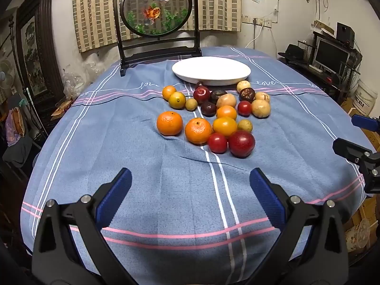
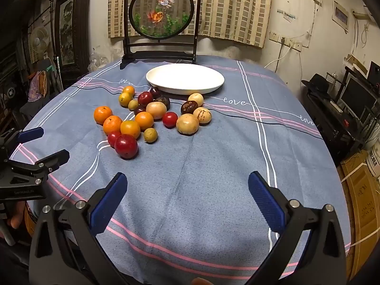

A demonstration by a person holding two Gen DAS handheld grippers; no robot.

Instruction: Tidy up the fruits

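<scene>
Left gripper: jaws fully spread, nothing between them, angled down toward the desk. The fruit pile lies ahead of it, in the frame centre, slightly right of the gripper's axis. The pile has no clear long axis. The white plate sits bare just behind the pile.

Right gripper: jaws likewise wide and empty, same downward tilt. In its view the pile sits upper left; the nearest piece is the dark red plum. Judgement: both grippers are similarly near.
</scene>
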